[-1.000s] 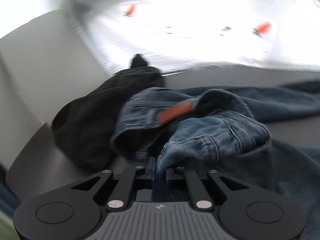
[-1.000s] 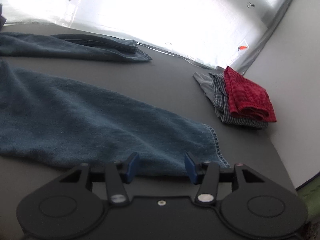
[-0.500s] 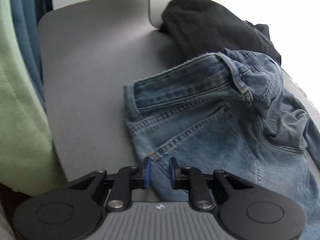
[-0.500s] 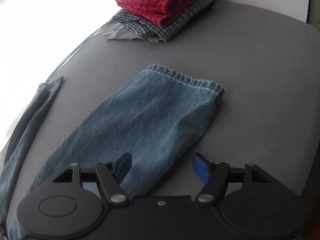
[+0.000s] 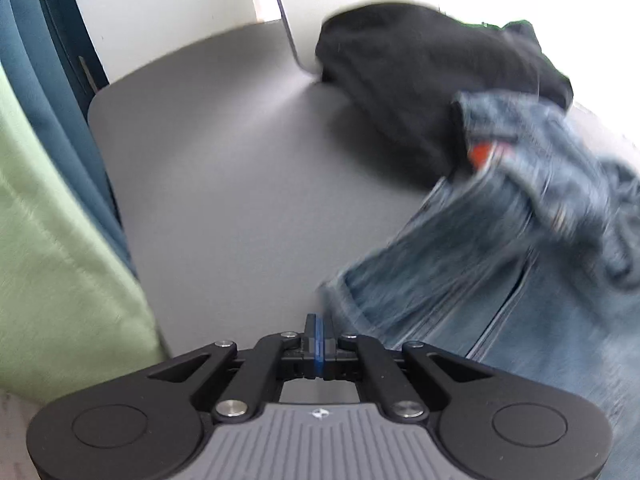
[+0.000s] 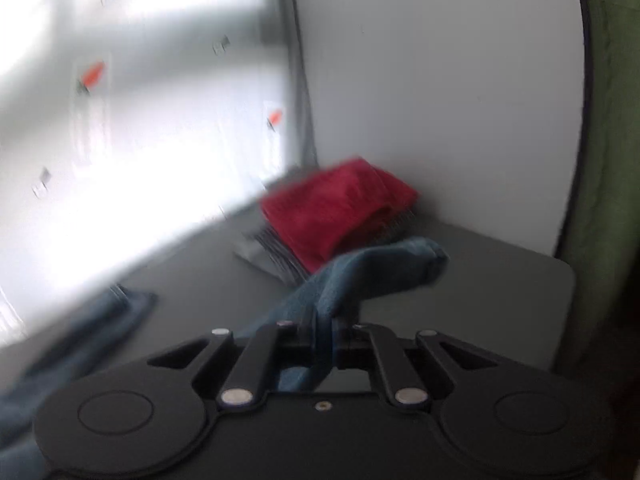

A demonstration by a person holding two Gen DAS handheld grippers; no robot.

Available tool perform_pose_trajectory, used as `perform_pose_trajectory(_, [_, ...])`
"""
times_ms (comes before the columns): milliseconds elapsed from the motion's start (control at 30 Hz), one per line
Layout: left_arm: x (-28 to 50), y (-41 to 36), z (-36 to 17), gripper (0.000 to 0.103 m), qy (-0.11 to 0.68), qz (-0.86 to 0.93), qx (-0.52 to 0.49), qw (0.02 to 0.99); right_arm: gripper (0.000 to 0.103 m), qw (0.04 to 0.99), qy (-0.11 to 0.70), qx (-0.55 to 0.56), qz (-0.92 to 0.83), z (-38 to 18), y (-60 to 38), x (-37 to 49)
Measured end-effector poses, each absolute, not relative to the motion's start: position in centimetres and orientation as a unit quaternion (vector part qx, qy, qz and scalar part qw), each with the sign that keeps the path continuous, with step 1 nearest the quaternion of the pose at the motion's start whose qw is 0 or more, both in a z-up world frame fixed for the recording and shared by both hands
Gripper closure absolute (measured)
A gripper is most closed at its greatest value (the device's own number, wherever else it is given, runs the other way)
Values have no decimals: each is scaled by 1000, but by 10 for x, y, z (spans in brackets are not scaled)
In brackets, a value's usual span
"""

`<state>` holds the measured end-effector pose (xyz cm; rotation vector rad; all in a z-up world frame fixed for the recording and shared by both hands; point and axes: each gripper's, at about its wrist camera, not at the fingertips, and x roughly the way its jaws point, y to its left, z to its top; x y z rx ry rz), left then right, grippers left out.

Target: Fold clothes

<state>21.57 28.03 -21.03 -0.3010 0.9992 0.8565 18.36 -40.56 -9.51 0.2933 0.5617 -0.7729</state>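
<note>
I am working on the jeans (image 5: pixel 500 272), which are lying spread across the grey bench (image 5: pixel 240 184), and I take them as my landmark. My left hand-held gripper (image 5: pixel 318 338) is hovering just off their near left edge, its two blue pads pressed flat together; I can see no denim between them, though the waistband corner is blurred right beside the tips. Behind the jeans, toward the white wall, a black garment (image 5: pixel 424 80) is lying in a heap, touching the bunched, blurred top of the jeans, where a small orange patch (image 5: pixel 480 154) is showing. Off to the left of the jeans, past the bench edge, green fabric (image 5: pixel 52 264) is hanging.

My right hand-held gripper (image 6: pixel 324 336) is clamping a fold of one jeans leg (image 6: pixel 372 276); the denim is rising out of the closed jaws and drooping forward above the bench, with more of it hanging below the fingers. Beyond that lifted leg, a folded red cloth (image 6: pixel 332 208) is sitting on a checked one (image 6: pixel 276 252), near the corner by the wall. Another stretch of denim (image 6: pixel 100 320) is trailing left across the bench.
</note>
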Motion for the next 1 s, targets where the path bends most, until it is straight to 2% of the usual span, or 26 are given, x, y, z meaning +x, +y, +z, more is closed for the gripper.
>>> perform_pose_trajectory(67, [208, 276, -218, 99, 473, 373, -149, 785, 90, 830, 385, 100, -391, -159, -419, 192])
perform_pose_trajectory(167, [201, 268, -220, 90, 474, 334, -180, 795, 89, 784, 477, 98, -385, -219, -418, 188])
perform_pose_trajectory(200, [200, 264, -218, 72, 472, 325, -181, 799, 86, 783, 479, 112, -380, -225, -414, 183])
perform_pose_trajectory(233, [201, 262, -217, 52, 471, 321, -184, 801, 75, 787, 468, 128, -382, -225, -411, 178])
perform_pose_trajectory(300, [205, 260, -217, 50, 469, 331, -191, 796, 49, 791, 449, 169, -379, -223, -408, 175])
perform_pose_trajectory(433, [210, 264, -217, 50, 468, 338, -219, 786, 50, 794, 436, 228, -358, -222, -412, 188])
perform_pose_trajectory(600, [200, 269, -210, 50, 449, 330, -274, 784, 48, 777, 451, 236, -371, -228, -411, 200])
perform_pose_trajectory(767, [186, 280, -218, 49, 417, 314, -343, 781, 39, 784, 460, 198, -368, -233, -401, 207])
perform_pose_trajectory(967, [182, 284, -222, 28, 397, 276, -390, 783, 31, 782, 451, 215, -374, -235, -403, 204])
perform_pose_trajectory(1000, [180, 282, -220, 21, 395, 257, -391, 790, 30, 781, 450, 219, -373, -235, -404, 203])
